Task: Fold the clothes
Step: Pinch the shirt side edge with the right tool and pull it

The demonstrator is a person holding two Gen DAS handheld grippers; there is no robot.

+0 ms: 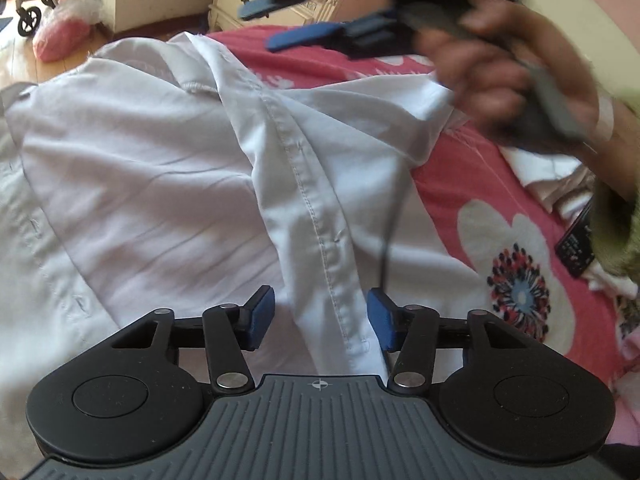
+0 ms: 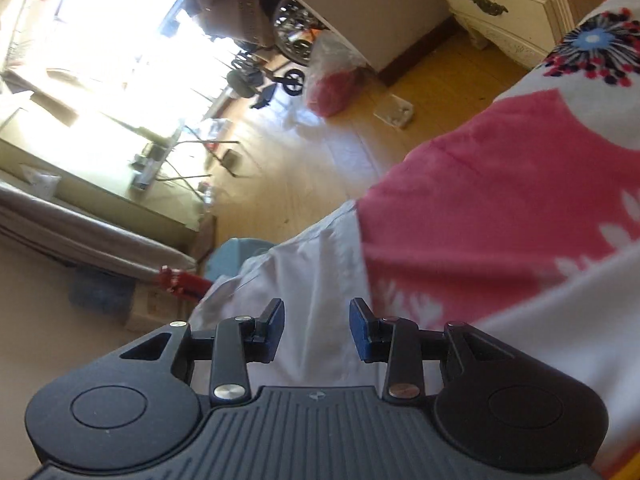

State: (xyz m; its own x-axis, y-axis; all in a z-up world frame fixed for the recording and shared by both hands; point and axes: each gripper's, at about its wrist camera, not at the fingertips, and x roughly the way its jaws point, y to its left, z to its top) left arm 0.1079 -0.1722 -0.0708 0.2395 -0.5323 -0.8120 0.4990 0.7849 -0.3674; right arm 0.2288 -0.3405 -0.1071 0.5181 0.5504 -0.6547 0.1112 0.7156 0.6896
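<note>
While the pale lilac-white button-up shirt lies rumpled across the pink bedcover printed with large white flowers, the left gripper hangs low over it, its 2 blue-padded fingers standing partly apart. The shirt's stitched button placket runs up between those fingers, yet neither pad presses the cloth, so nothing is held. Folds of the shirt spread to the left and reach the near edge of the bed.

In the left wrist view the right gripper appears blurred at the top, above the far part of the shirt, carried by a hand with an olive-green sleeve at the wrist. Its 2 blue fingers stand apart with only air between them.

The right wrist view is rolled steeply to one side. There the right gripper shows its jaws moderately open and empty, with a strip of the shirt below them and the bedcover to the right. Beyond the bed lie a yellow wooden floor, a clear plastic bag with something pink inside, and a cream carved dresser with a dark metal handle.
</note>
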